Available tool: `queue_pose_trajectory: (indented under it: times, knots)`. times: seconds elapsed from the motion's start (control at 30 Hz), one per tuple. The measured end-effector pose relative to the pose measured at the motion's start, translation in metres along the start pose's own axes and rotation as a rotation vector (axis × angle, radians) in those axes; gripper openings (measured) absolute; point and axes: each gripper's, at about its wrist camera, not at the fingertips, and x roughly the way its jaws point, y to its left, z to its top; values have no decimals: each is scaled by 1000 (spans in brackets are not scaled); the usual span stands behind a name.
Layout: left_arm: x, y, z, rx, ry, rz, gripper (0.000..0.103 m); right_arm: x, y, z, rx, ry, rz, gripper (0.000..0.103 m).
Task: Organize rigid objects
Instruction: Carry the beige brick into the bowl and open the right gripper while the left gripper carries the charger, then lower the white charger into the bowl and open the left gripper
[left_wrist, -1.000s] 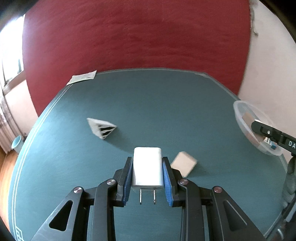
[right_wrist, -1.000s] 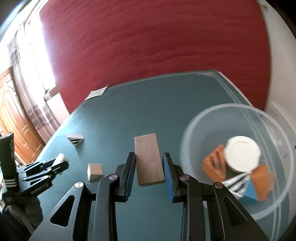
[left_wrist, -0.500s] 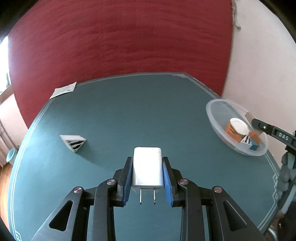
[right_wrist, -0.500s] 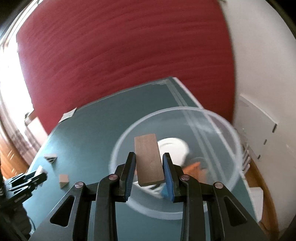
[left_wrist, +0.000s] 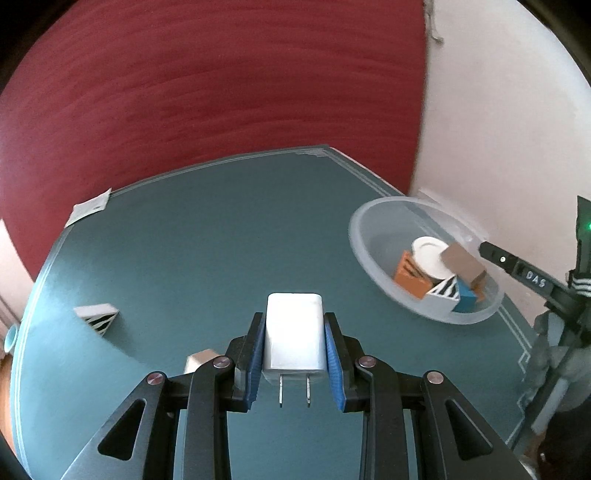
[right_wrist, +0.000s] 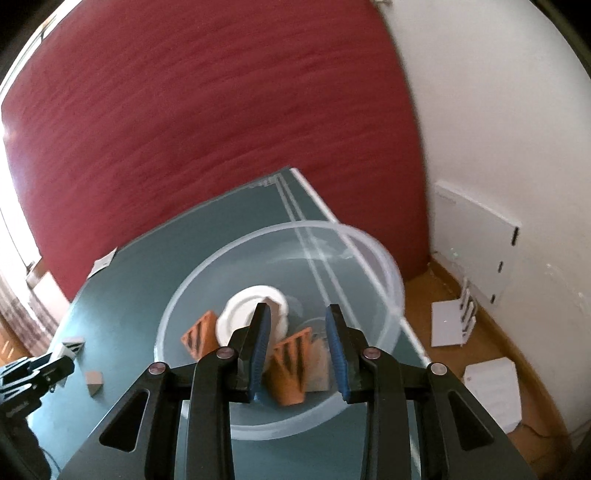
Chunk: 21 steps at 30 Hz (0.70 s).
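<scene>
One white charger (left_wrist: 294, 332) sits clamped between the left gripper's (left_wrist: 294, 363) blue pads, prongs toward the camera, while the right gripper (right_wrist: 298, 349) hangs with its jaws apart and nothing between them over the clear bowl (right_wrist: 384, 266). The bowl holds one white disc (right_wrist: 240, 314), two orange pieces (right_wrist: 288, 363), one striped wedge (left_wrist: 445, 293), one blue block (left_wrist: 467, 297) and one wooden block (left_wrist: 461, 264). Out on the teal table (left_wrist: 221, 240) lie one striped wedge (left_wrist: 98, 317), one small wooden block (right_wrist: 93, 379) and one paper slip (left_wrist: 88, 208), with a red wall (left_wrist: 221, 92) behind.
</scene>
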Motion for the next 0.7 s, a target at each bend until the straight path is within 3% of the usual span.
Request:
queue_pose_trajectory:
  times: [0.7]
  knots:
    - [38,-76,45,96,0,-155,32,-10,0,-9,0,-62,-27,33]
